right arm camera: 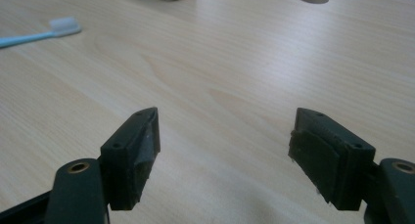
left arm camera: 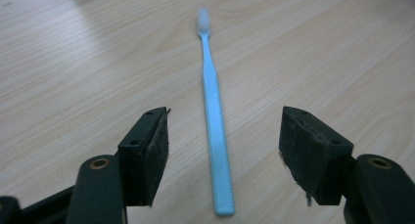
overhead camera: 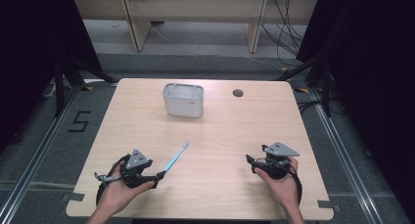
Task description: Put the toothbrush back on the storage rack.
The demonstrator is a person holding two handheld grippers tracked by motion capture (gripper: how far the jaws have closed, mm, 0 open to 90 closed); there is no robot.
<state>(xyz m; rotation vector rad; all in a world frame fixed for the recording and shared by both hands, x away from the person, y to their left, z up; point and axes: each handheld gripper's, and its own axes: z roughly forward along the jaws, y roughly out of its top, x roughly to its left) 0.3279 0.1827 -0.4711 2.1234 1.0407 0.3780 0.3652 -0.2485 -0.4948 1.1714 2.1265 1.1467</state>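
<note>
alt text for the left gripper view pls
A light blue toothbrush lies flat on a pale wooden table, its handle end between the open black jaws of the left gripper, untouched by either. Its white bristle head points away from the camera.

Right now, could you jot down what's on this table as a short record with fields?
Table: light wood, round hole near far edge
Toothbrush: blue, lying flat, bristles pointing away
Container: grey-white box, far centre
Left hand-held gripper: open, straddling the toothbrush handle, pads not touching it
Right hand-held gripper: open, nothing between its jaws
</note>
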